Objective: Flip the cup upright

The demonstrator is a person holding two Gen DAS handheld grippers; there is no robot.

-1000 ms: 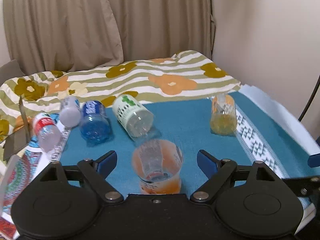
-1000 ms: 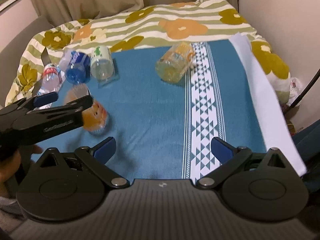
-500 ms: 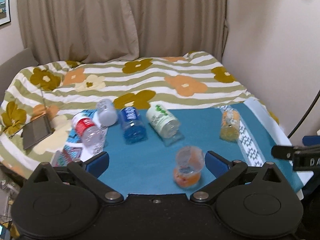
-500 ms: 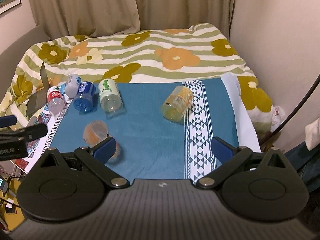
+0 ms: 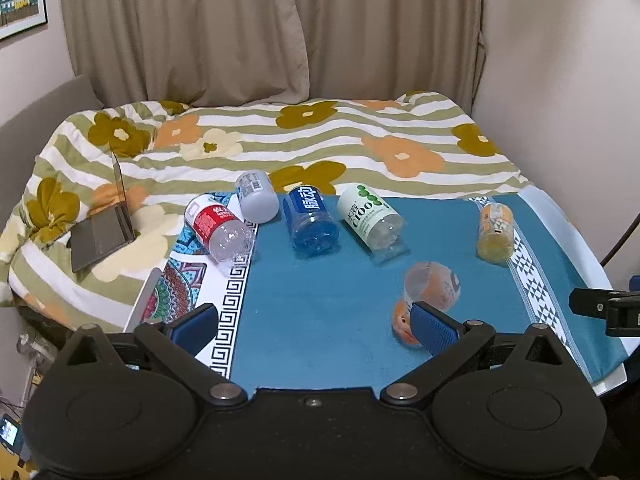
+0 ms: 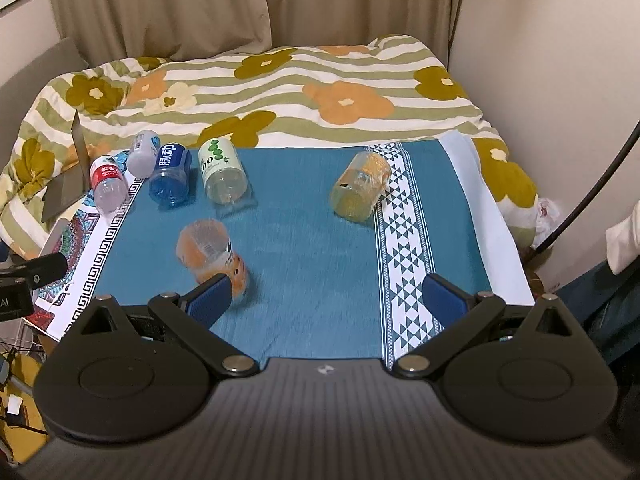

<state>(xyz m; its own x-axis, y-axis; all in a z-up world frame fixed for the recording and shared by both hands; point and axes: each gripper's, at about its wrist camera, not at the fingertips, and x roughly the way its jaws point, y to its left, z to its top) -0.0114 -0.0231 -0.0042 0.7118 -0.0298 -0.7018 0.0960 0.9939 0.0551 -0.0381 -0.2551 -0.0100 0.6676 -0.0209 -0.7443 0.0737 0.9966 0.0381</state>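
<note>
Four bottles lie on their sides in a row: a red-labelled one (image 5: 218, 226), a grey one (image 5: 256, 196), a blue one (image 5: 310, 216) and a green-dotted white one (image 5: 370, 216). Two orange cups show: one (image 5: 430, 294) near, one (image 5: 495, 232) farther right. One laptop (image 5: 106, 228) sits on the bed.

My left-wrist camera: sits behind left gripper (image 5: 314, 326), looks forward and down along open fingers over blue cloth (image 5: 320, 312) toward curtains (image 5: 240, 32); set well back, whole cloth in frame. My right-wrist camera: same pose behind right gripper (image 6: 326, 298), stationed further right, tilted slightly steeper. Shared field: blue cloth, floral quilt (image 6: 280, 80), bottle row (image 5: 312, 216), orange cup (image 5: 430, 300) (image 6: 212, 252). Each view catches other gripper's tip at its edge.
</note>
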